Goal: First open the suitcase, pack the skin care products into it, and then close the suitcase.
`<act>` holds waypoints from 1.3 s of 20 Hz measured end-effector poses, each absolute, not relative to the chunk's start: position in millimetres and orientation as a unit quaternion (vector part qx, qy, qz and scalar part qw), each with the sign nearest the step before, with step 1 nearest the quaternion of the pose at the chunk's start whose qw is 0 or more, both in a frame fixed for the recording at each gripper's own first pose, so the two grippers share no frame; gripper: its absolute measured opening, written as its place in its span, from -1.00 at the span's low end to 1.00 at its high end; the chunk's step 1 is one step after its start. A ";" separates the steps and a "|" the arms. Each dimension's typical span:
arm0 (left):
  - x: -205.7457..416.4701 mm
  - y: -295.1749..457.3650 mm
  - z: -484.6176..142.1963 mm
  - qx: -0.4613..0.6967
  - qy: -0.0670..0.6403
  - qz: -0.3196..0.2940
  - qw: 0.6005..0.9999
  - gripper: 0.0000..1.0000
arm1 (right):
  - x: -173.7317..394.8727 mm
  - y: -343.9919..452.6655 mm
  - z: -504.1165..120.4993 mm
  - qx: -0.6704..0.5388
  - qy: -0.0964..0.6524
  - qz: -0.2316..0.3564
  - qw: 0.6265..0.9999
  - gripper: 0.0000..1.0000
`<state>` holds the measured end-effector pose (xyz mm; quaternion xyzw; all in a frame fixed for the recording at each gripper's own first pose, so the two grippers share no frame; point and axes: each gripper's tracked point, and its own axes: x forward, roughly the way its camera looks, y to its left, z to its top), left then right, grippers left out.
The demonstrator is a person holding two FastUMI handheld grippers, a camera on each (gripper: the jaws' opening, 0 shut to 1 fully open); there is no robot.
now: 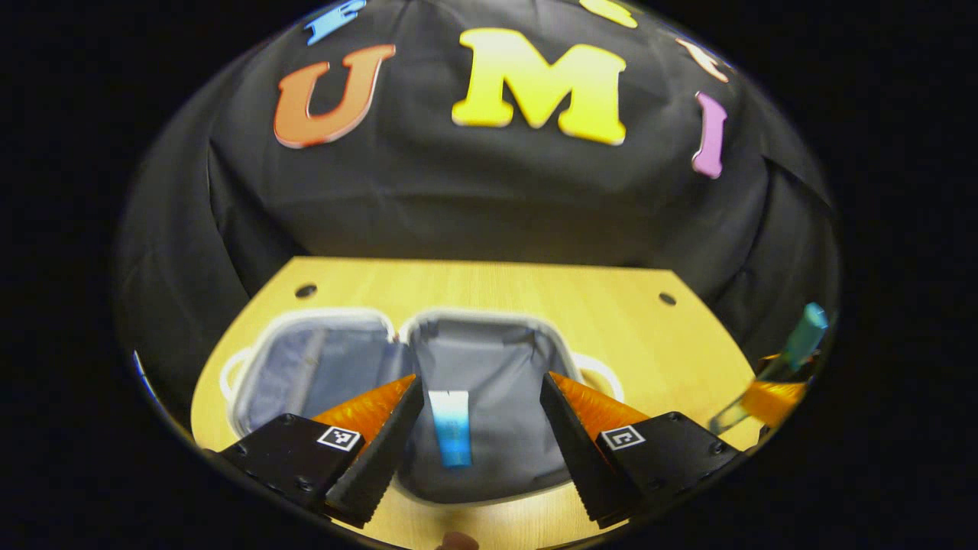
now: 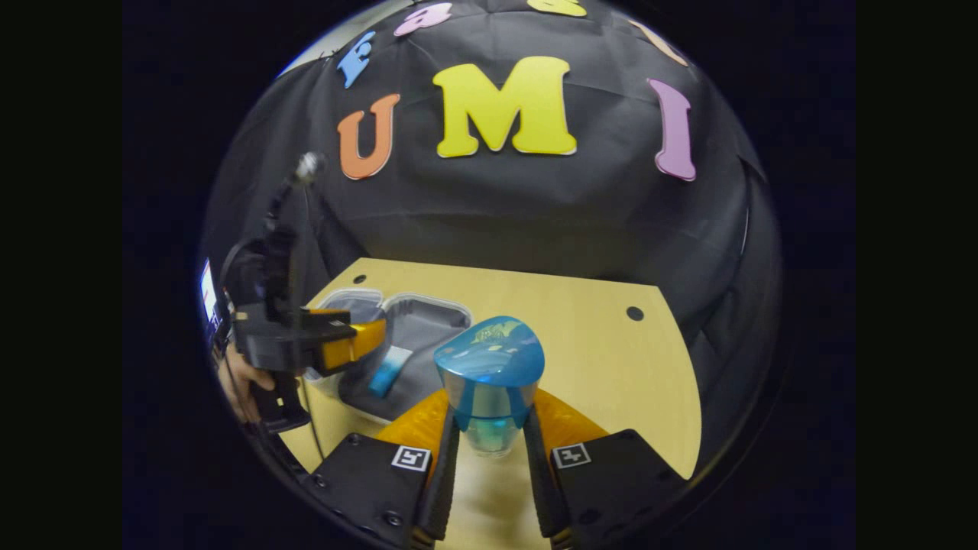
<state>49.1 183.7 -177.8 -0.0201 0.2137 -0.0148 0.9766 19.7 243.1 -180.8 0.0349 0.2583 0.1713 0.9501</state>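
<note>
Suitcases: one (image 1: 489, 397) — open on my table (image 1: 611, 305)
Tubes: one (image 1: 451, 428) — inside it
Bottles: one (image 2: 490, 382) — between my right fingers

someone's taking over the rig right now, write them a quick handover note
Left gripper: open, holding nothing, above the right half of the open suitcase.
Right gripper: shut on a blue-capped bottle, held upright above the table, to the right of the suitcase.
Suitcase: lies open flat on the table, both grey-lined halves showing. A blue and white tube already lies in the right half.
Done: suitcase opened, tube packed.
Left: put the bottle into the suitcase, then close the suitcase.
</note>
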 end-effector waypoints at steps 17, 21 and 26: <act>-123.5 286.7 -45.7 0.015 0.046 0.049 0.998 0.95 | 57.0 401.2 -300.4 0.031 0.394 0.191 0.898 -0.18; -126.1 289.4 -45.1 0.021 0.038 0.045 0.998 0.95 | 59.9 401.7 -313.0 0.026 0.409 0.172 0.896 -0.17; -120.3 294.6 -50.5 0.015 0.046 0.047 0.998 0.95 | 88.4 410.5 -324.0 0.031 0.418 0.156 0.894 -0.18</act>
